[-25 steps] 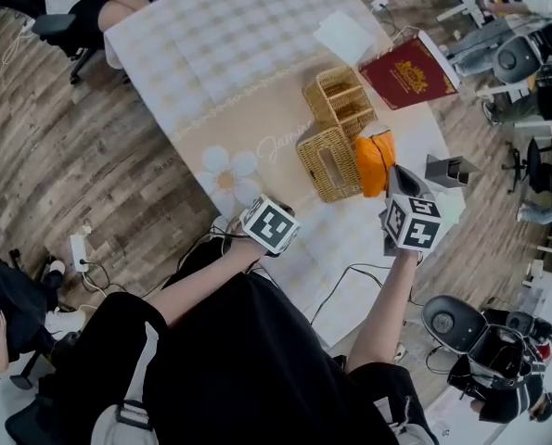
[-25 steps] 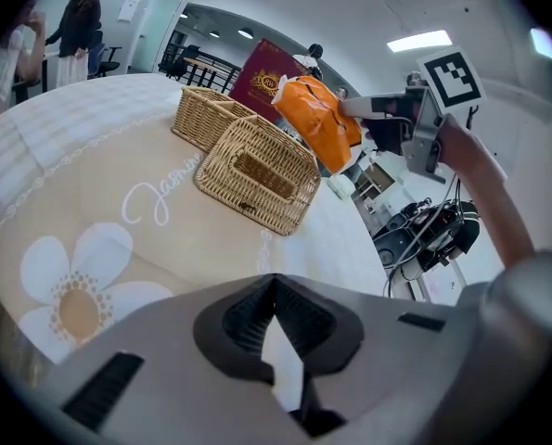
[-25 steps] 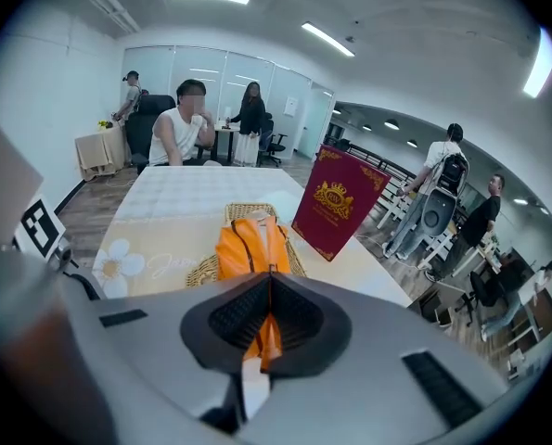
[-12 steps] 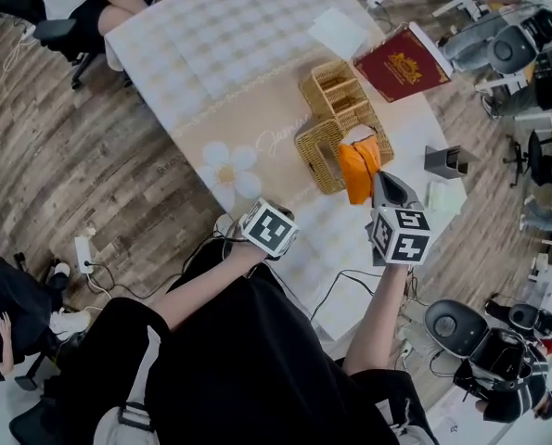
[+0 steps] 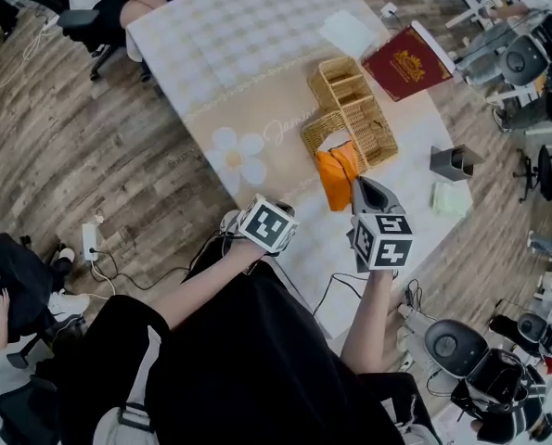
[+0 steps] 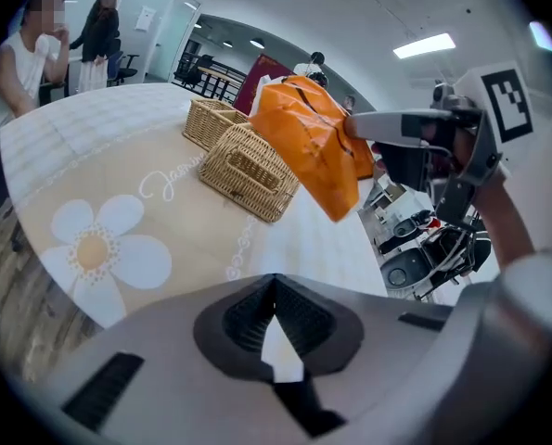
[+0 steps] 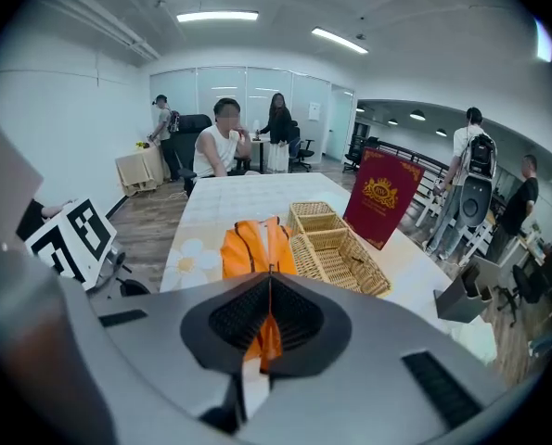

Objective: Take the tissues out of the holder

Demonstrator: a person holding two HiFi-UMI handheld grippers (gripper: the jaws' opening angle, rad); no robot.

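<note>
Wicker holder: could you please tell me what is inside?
Only bare weave shows inside the wicker holder; the orange tissue pack hangs outside in the right gripper. The holder's near inner wall is hidden.

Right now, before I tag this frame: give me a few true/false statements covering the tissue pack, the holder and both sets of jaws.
1. The right gripper has its jaws shut on the orange tissue pack. True.
2. The orange tissue pack sits inside the wicker holder. False: it is out of the holder, held in the air beside it.
3. The left gripper grips the wicker holder. False: its jaws are together on nothing, well short of the holder.
4. A dark red book stands upright beyond the wicker holder. True.
</note>
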